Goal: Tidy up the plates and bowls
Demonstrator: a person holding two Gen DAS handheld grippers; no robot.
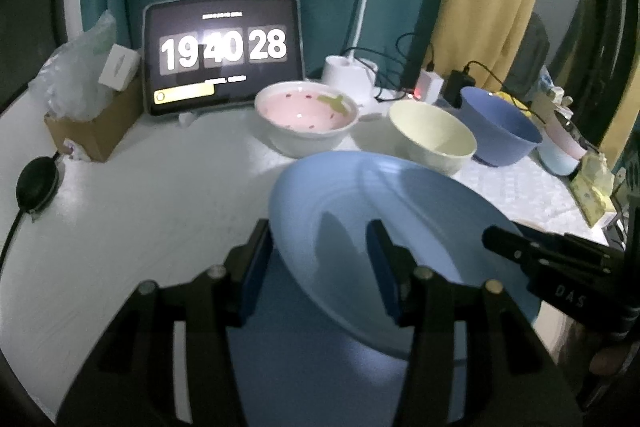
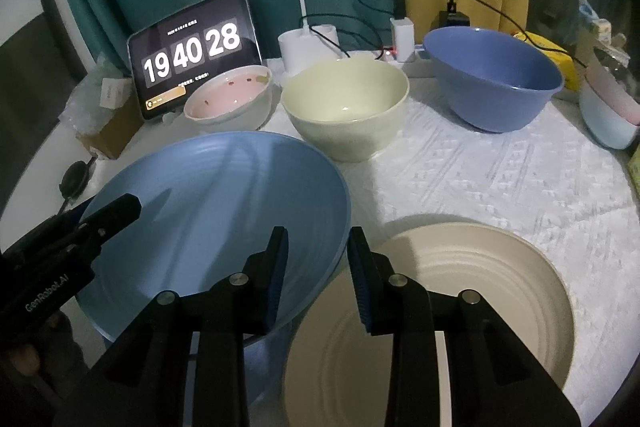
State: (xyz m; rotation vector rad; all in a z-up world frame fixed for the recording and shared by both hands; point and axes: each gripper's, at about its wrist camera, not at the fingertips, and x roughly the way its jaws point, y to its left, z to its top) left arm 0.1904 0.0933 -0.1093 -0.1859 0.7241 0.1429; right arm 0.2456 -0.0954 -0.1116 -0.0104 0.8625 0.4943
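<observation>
Item: blue plate (image 2: 216, 211), tilted just left of the beige plate (image 2: 472, 287); your left gripper (image 1: 320, 251) and right gripper (image 2: 318, 259) each straddle its rim half-open, apparently sharing its weight, clamping unclear.

Left gripper (image 1: 320, 247) straddling near-left rim of blue plate (image 1: 400, 227), one finger inside, one outside, right gripper (image 1: 504, 241) at plate's right edge, beyond plate a pink bowl (image 1: 306, 113), cream bowl (image 1: 432, 137), blue bowl (image 1: 500, 125), tablet clock (image 1: 222, 53) farther back-left of plate
</observation>
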